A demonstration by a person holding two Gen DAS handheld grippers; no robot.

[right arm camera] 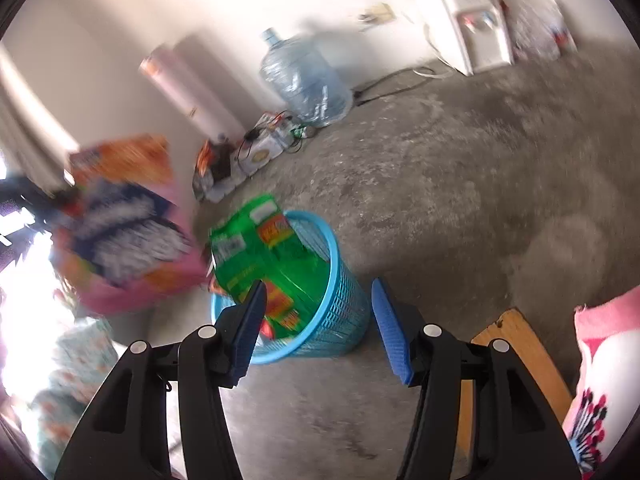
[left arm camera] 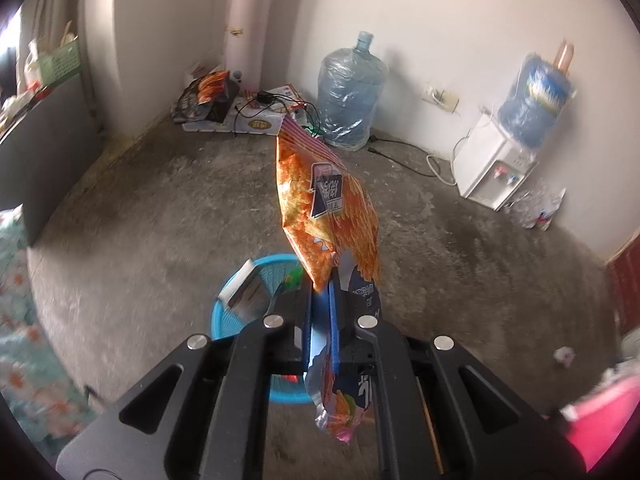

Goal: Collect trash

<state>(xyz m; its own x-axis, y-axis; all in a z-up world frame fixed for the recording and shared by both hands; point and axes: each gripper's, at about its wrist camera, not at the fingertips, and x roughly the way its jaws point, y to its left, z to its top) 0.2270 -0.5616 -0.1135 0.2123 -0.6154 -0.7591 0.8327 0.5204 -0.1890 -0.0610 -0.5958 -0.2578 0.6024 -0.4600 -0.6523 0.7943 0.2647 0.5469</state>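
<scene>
Left gripper [left arm camera: 325,280]: clamping an orange snack bag [left arm camera: 326,208] between its blue pads, jaws nearly closed on the foil. The bag is standing up above the fingers, with a crumpled tail hanging below them. It is hovering over the blue basket [left arm camera: 224,316], which is sitting on the concrete floor just beneath.

Right gripper [right arm camera: 318,332]: standing open, nothing between its pads. It is pointing down at the blue basket from the near side.

Green packet [right arm camera: 266,264]: lying in the basket, tilted, its top edge sticking out above the rim on the far left side. It is apart from the right gripper's pads.

Blue basket, right wrist view [right arm camera: 344,308]: appearing tilted, though the lens may be causing that.

Other items: a water jug [left arm camera: 350,96] and a water dispenser [left arm camera: 494,164] are standing against the wall; more wrappers are lying in the corner. A small scrap [left arm camera: 564,354] is lying on the floor at right.

Risks, as judged:
- The orange bag is long and light; released too high or off centre, it is likely to catch the rim and slide onto the floor.
- The green packet is already filling the opening, so the orange bag may be resting on top and tipping out.
- A knock from either gripper could be toppling the light basket.
</scene>
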